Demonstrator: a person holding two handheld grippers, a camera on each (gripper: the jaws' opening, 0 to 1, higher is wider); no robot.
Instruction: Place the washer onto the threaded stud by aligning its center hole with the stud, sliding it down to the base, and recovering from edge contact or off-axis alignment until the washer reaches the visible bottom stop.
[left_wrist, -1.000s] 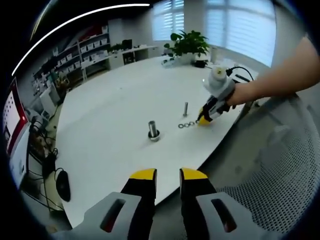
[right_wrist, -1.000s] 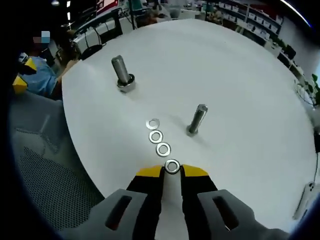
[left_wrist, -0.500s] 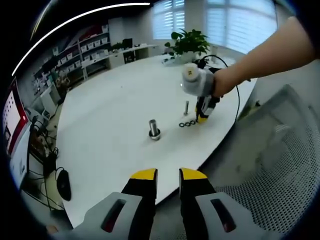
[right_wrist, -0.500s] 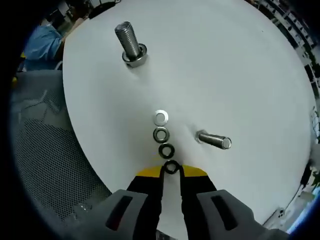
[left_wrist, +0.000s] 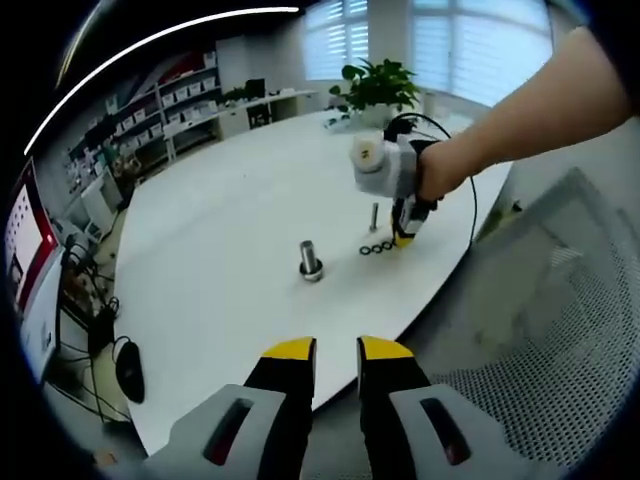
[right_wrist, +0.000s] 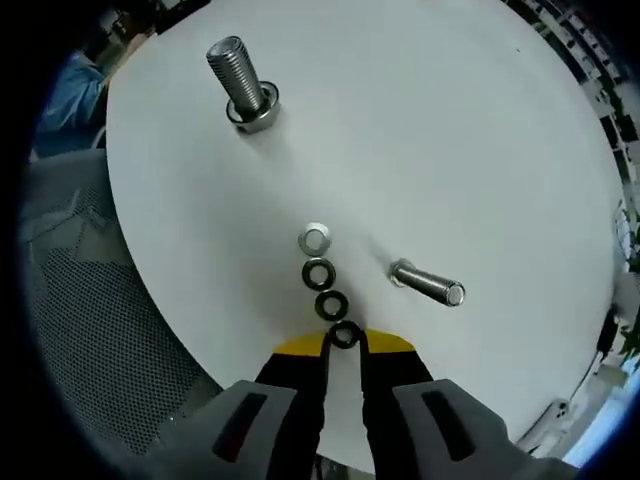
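Washers number four, laid in a straight row on the white counter (right_wrist: 480, 130): in the right gripper view they run from the far washer (right_wrist: 315, 240) at 12 o'clock, through the second washer (right_wrist: 319, 272) and third washer (right_wrist: 331, 303), down to the near washer (right_wrist: 344, 335) at 6 o'clock.

Studs number two, both standing on the counter. The thick stud (right_wrist: 238, 85) rises from a wide base at 11 o'clock of the row, well apart from it. The thin stud (right_wrist: 428, 283) stands near the row at 3 o'clock. None of the four washers is on either stud.

The right tool (right_wrist: 342, 345) points steeply down at the counter. Its yellow-tipped jaws stand a narrow gap apart, and the near washer sits at that gap, right at the tips; whether the jaws actually pinch it I cannot tell.

In the left gripper view, a bare forearm reaches in from 2 o'clock. The hand (left_wrist: 440, 170) grips the right tool (left_wrist: 403, 238), tips down at the end of the row, just beside the thin stud (left_wrist: 373, 216). The thick stud (left_wrist: 309, 262) stands at 9 o'clock of them.

The left tool (left_wrist: 335, 350) hangs off the counter's edge, well apart from the parts, jaws slightly parted with nothing between them.
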